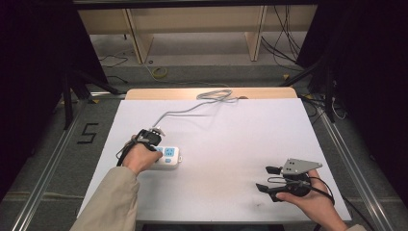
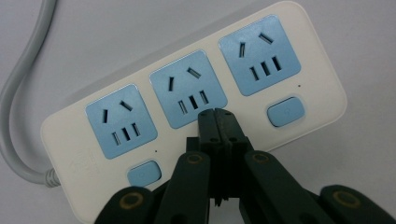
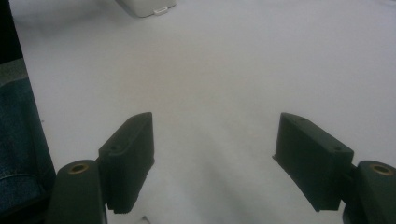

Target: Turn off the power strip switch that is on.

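while over the power strip point(image 2: 196, 107), left gripper point(image 2: 217, 122) closed

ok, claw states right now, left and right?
Left claw: closed, holding nothing, tips over the power strip at its middle socket.
Right claw: open, empty.

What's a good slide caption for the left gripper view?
Closed left gripper poised over the middle socket of a white three-outlet power strip.

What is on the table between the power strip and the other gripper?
Nothing. In the high view, the white table is bare between the power strip and the open right gripper.
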Tool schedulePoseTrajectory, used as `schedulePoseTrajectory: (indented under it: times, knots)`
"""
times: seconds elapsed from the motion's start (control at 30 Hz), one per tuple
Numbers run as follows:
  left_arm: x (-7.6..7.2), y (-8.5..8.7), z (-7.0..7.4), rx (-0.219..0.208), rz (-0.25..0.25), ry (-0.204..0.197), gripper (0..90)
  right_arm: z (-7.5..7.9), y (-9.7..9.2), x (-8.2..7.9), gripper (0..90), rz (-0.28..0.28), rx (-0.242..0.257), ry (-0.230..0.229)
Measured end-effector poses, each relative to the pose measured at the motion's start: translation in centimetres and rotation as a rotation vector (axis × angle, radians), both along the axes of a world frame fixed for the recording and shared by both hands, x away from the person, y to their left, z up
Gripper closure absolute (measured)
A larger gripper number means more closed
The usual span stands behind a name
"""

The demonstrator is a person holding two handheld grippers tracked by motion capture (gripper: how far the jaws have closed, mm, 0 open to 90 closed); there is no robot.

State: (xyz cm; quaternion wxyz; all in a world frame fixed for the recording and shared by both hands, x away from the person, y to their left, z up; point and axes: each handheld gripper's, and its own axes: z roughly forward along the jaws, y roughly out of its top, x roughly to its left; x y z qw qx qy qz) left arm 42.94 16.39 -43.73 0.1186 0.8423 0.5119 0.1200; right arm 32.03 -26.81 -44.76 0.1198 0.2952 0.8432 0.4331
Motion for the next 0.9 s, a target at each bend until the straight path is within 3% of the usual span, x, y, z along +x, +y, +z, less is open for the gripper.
schedulePoseTrajectory:
  times: [0.9]
  knots:
    - [-0.04, 0.4, 0.09, -0.024, 0.004, 0.001, 90.0, 0.04, -0.03, 0.09, 28.7, -0.001, -0.001, -0.002]
